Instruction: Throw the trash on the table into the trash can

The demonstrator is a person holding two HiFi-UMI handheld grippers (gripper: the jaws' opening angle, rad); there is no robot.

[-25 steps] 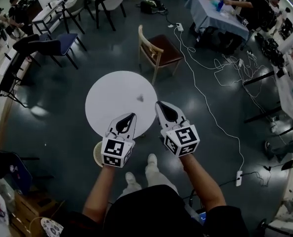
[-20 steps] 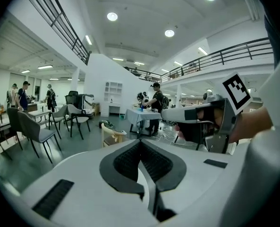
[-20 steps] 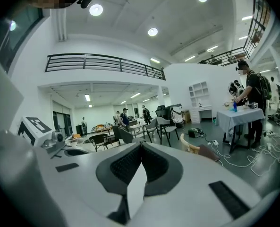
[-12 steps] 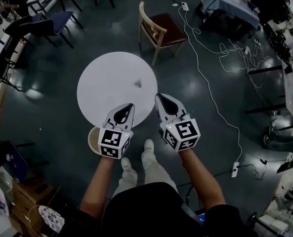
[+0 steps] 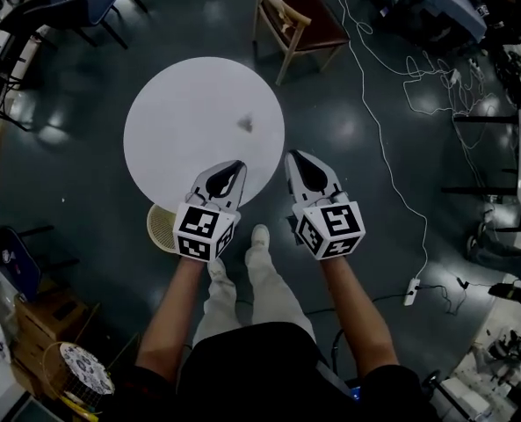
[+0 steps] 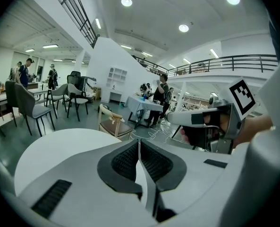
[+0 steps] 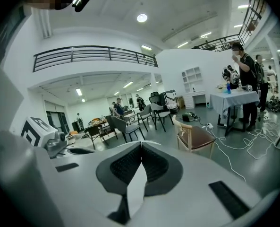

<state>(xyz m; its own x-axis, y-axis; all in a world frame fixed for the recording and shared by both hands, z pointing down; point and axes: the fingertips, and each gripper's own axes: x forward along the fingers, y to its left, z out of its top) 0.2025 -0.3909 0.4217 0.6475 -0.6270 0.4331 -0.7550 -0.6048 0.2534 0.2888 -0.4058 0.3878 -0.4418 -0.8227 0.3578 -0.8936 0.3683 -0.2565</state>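
Note:
A small grey scrap of trash (image 5: 246,124) lies on the round white table (image 5: 181,112), right of its middle. A pale mesh trash can (image 5: 161,228) stands on the floor under the table's near edge, partly hidden by my left gripper. My left gripper (image 5: 236,165) hovers over the table's near rim, jaws shut and empty (image 6: 139,145). My right gripper (image 5: 292,157) hangs just right of the table's edge, jaws shut with nothing between them (image 7: 140,148). Both point toward the table.
A wooden chair (image 5: 293,25) with a brown seat stands beyond the table. White cables (image 5: 379,139) trail across the dark floor to a power strip (image 5: 410,291) at right. Dark chairs (image 5: 45,16) stand at far left. Boxes (image 5: 49,310) and a patterned disc (image 5: 83,374) lie at near left.
The table has slid nearer and higher in the head view as the person stepped toward it. Both grippers kept their pose, jaws shut.

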